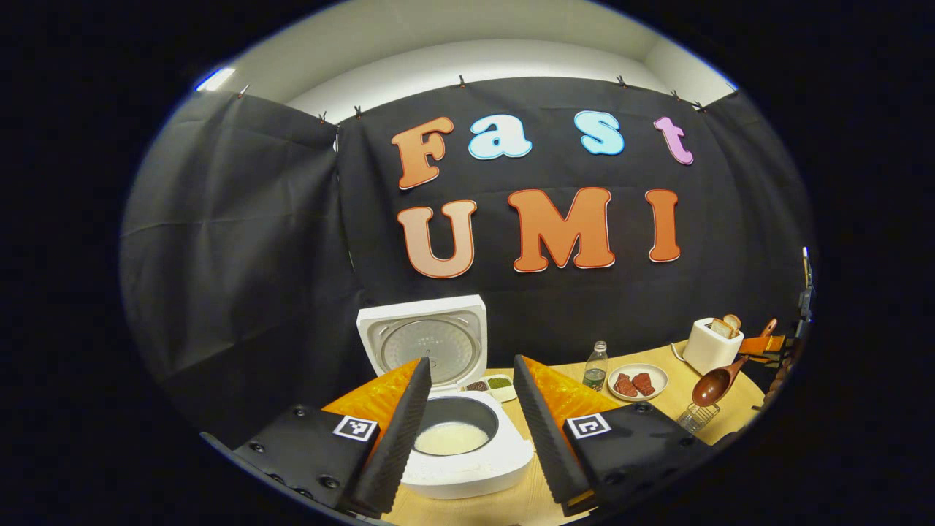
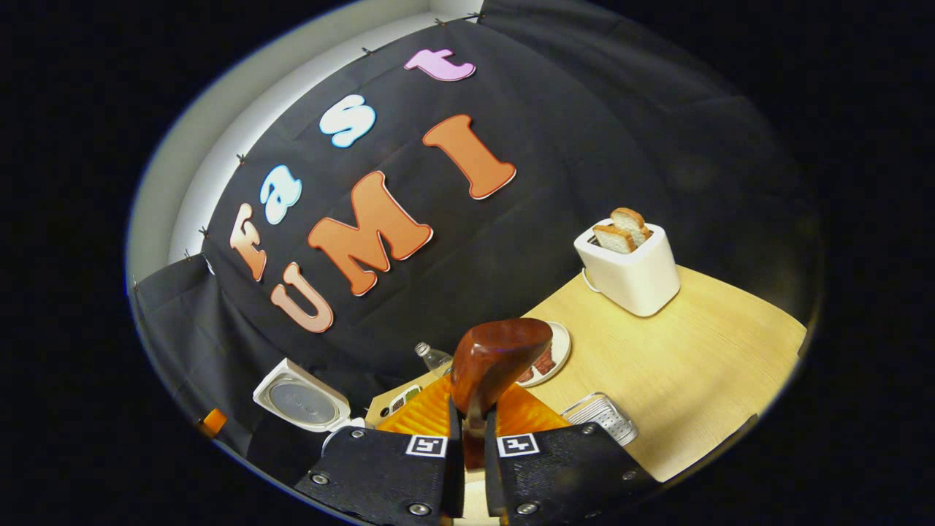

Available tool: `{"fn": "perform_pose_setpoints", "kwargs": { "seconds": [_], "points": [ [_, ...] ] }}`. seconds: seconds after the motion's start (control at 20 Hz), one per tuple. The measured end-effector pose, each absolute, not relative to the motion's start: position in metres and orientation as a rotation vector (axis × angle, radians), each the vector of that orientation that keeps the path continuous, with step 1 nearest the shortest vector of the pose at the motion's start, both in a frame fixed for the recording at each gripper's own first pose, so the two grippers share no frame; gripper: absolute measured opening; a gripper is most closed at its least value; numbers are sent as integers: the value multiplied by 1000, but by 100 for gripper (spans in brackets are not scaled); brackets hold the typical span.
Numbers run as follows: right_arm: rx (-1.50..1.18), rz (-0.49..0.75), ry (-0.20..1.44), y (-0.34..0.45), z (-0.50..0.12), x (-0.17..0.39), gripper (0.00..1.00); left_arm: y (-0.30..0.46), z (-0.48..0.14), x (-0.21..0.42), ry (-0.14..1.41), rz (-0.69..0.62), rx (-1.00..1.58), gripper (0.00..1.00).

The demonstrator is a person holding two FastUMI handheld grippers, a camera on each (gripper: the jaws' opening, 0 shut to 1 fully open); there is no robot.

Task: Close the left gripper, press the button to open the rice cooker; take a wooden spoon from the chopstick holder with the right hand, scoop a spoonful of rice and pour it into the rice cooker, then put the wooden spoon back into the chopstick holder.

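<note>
Rice cooker sits on the counter directly ahead of the left gripper, lid standing upright, white rice visible in the dark inner pot. Left gripper jaws are spread wide with nothing between them, framing the cooker body on both sides.

Wooden spoon is clamped by its handle in the right gripper, jaws narrow and pressed on it from both sides, bowl end pointing forward and up, back of the bowl facing the camera; cannot tell if anything is in it. In the left gripper view the same spoon hangs above the wire chopstick holder at the right edge of the counter, bowl low, handle slanting up; contact with the holder is unclear. In the right gripper view the holder is just right of the jaws.

Behind the cooker: a small two-part dish with dark and green contents, touching or nearly so. Right of it a clear bottle, then a plate with reddish pieces. Further right a white toaster with bread slices sticking up.
</note>
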State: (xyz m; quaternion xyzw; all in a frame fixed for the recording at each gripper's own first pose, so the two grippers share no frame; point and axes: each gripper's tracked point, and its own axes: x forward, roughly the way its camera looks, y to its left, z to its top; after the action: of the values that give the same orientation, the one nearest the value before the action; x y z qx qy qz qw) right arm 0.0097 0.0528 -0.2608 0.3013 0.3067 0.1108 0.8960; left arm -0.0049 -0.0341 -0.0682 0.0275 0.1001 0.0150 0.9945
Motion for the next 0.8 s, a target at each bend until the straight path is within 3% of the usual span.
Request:
{"fn": "perform_pose_setpoints", "kwargs": {
  "seconds": [0.05,0.1,0.3,0.7,0.75,0.8],
  "points": [
    [601,249,651,61,-261,4,11,-30,-71,-4,206,36,48,75],
    [573,269,668,71,-263,-4,11,-27,-74,-4,211,42,46,75],
    [446,344,734,101,-279,-31,11,-19,-83,-3,228,66,49,80],
    [128,417,704,127,-302,-60,11,-10,-88,-5,254,91,50,76],
    [93,418,698,129,-308,-64,11,-13,-86,-5,249,80,54,83],
    [60,422,692,130,-313,-66,11,-15,-82,-5,241,71,57,84]
  ]
}}
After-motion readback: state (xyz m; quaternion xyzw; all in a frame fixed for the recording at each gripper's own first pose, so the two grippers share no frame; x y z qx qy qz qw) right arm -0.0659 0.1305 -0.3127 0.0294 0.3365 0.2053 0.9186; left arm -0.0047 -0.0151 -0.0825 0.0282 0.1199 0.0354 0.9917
